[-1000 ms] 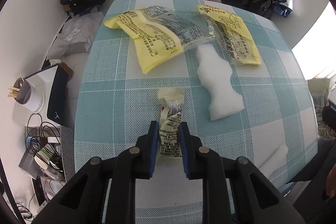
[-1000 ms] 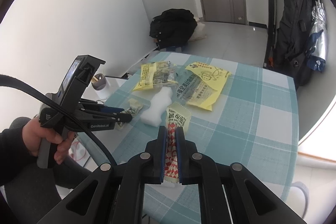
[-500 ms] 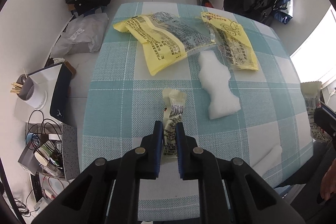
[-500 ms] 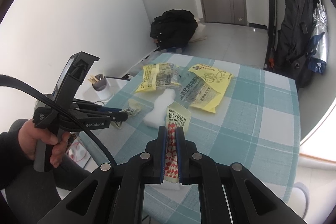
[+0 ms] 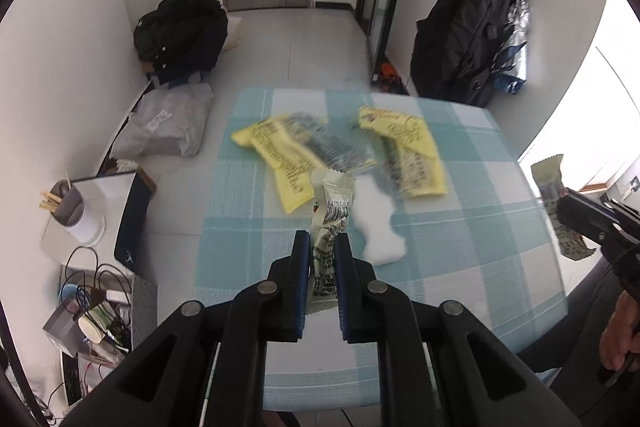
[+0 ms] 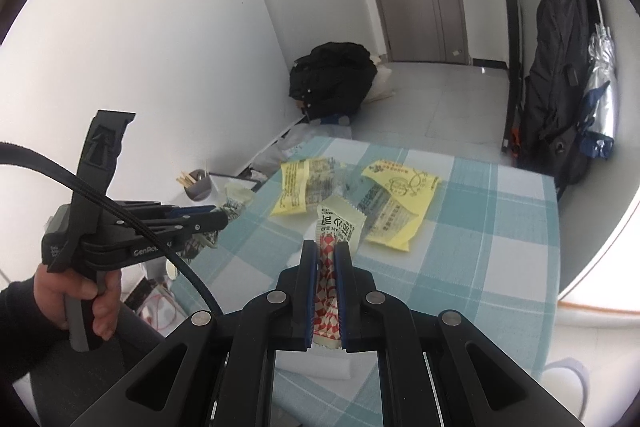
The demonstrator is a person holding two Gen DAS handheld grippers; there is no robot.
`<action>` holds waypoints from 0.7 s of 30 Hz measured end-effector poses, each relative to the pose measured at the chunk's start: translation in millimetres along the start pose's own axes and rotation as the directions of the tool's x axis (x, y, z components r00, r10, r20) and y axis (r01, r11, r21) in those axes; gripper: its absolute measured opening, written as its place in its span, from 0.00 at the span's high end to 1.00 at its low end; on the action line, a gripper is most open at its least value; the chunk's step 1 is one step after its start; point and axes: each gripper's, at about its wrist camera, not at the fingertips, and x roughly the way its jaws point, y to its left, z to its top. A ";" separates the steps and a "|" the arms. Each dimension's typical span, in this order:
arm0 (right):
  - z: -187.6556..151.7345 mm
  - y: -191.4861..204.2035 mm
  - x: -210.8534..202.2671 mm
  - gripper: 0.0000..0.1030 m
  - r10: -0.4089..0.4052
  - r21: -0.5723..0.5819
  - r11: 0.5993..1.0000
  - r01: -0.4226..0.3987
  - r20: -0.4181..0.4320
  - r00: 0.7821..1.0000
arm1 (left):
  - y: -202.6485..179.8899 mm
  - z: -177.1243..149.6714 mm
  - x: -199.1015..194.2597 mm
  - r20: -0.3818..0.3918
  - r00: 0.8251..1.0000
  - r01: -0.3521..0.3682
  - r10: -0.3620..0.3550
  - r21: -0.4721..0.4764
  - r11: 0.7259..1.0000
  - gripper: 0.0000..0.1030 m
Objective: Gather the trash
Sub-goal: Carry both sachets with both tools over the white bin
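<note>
A: What does the left gripper (image 5: 322, 247) have?

B: Its jaws are clamped on a pale wrapper (image 5: 330, 227) with black print. The wrapper sticks up past the fingertips, held above the desk (image 5: 472, 247) with its blue-and-white check cloth.

A: And the right gripper (image 6: 327, 253)?

B: Closed as well, pinching a red-and-white checked sachet (image 6: 334, 255) whose cream top stands out beyond the tips. From the left wrist view that same gripper shows at the desk's right edge, off the surface.

A: What trash lies on the desk?

B: Taking the white foam piece (image 5: 376, 227) as the mark: it lies flat near the middle of the desk. Just behind it to the left is a yellow printed bag (image 5: 280, 155) with a clear printed part over it, and behind it to the right a second yellow bag (image 5: 408, 147). Both touch or nearly touch the foam's far end; the blur keeps me from telling which.

A: Anything beyond the desk?

B: Left of the foam, past the desk edge, a grey cup of sticks (image 5: 66, 205) stands on a low white surface. Farther back, a black backpack (image 5: 180, 31) sits on the floor by the wall.
</note>
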 end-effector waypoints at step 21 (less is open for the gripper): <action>49.0 -69.9 -111.6 0.92 -0.153 0.029 0.988 0.150 0.195 0.969 | -107.2 68.6 -53.2 0.173 0.965 0.184 -0.196 0.083 0.979 0.92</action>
